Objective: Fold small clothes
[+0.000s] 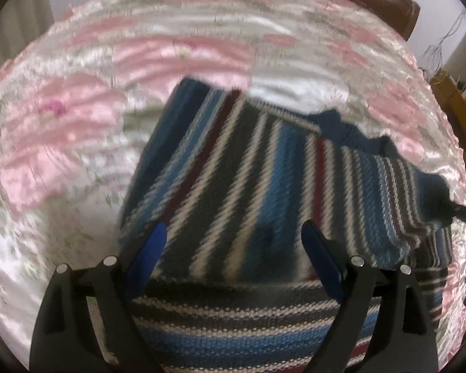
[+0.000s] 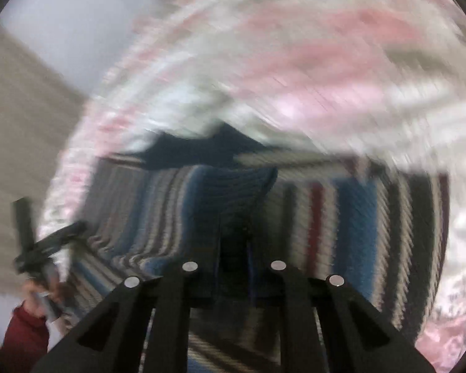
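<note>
Sweater [image 1: 251, 186] cuff, seemingly, in right gripper [image 2: 233, 242].

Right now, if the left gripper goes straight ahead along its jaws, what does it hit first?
Most likely the striped knit garment: it fills the gap between the open jaws of the left gripper. The floral bedspread lies beyond. Depth is blurred, so contact distance is unclear.

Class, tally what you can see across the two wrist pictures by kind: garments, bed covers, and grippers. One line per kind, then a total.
Striped knit garment: 1
Pink floral bed cover: 1
Grippers: 2, the left gripper open, the right gripper shut on the garment's sleeve
Total: 4
</note>
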A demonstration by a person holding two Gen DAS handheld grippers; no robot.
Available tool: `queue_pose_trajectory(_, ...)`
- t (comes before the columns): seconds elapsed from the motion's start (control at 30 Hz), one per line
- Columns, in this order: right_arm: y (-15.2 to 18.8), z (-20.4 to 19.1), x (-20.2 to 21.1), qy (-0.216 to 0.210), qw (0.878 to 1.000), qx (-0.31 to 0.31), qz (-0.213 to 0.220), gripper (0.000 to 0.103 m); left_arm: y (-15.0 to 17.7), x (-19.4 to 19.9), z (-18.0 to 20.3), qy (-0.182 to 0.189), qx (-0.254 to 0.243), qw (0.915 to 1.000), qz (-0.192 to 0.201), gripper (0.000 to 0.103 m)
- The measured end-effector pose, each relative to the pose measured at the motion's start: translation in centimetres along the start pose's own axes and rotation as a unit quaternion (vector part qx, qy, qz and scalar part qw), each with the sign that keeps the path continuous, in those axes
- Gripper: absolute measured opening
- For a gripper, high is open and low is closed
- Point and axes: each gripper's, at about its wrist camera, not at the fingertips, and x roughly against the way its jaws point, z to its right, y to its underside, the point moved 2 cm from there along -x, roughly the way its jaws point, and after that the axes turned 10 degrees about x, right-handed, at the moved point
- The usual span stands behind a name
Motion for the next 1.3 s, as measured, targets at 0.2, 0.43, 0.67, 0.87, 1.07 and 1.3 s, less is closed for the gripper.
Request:
queue_pose_trajectory(0.2,2.0,1.6,-0.4,-0.017,0.998,-0.045,-0.028,0.039,0.4,0.3,0.5,-0.01,-0.019,0.9998,0.002,0.088)
queue_pose_trajectory(0.43,2.7,-0.2,-1.2,-0.006,0.997,-0.021,-0.068,0.029,0.3,-0.1,-0.1,-0.009,-0.007,0.9999,0.001,0.089)
queue_pose_trajectory(0.67,2.9,-0.1,-2.2,0.051,0.995,-0.005,-0.085,0.013,1.2,-1.3,0.9,-0.058,-0.069,0.996,0.0,0.089)
queue_pose_trajectory(0.87,3.8,-2.2,0.6,0.071,0.996,0.002,-0.053,0.037,1.7,2.6,0.1,-0.032,-0.042,0.9986,-0.008,0.089)
queue_pose_trajectory(1.07,11.2,-6.1,6.2,0.068,0.995,0.036,-0.063,0.046,7.2,8.8,-2.2,-0.035,-0.074,0.9966,-0.009,0.09)
queue_pose_trajectory(1.3,22.4,-8.1,10.8,0.073,0.994,0.016,-0.085,0.056,16.1,12.2,-8.5,-0.061,-0.049,0.9952,-0.058,0.09)
